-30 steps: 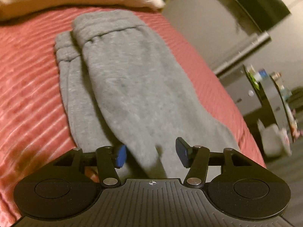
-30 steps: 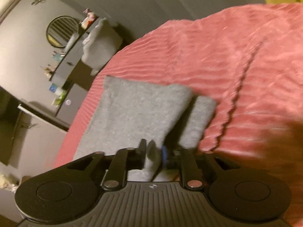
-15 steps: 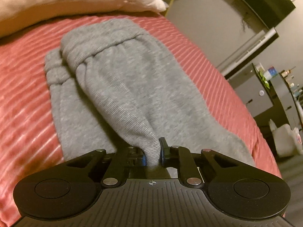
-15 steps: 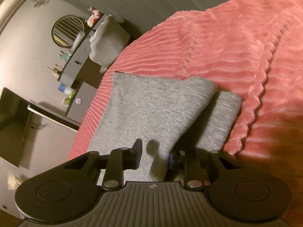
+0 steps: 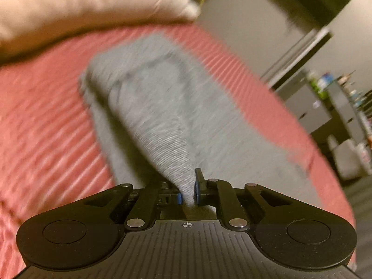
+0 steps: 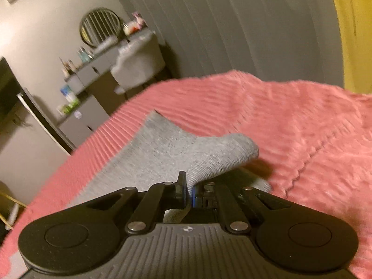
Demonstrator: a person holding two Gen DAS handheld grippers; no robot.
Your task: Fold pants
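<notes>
Now both tools are clamped on the grey sweatpants (image 5: pixel 162 107), which lie on the ribbed pink bedspread (image 5: pixel 46 121) at frame centre. Bottom centre, the left gripper (image 5: pixel 187 191) pinches a raised ridge of fabric. The right gripper (image 6: pixel 189 191) pinches a lifted fold (image 6: pixel 223 158). A cream pillow (image 5: pixel 81 11) fills the upper left.

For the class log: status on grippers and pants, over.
Left gripper, right gripper both shut on grey knit sweatpants. Fabric tented off ribbed pink bedspread. Nothing obstructing.
</notes>
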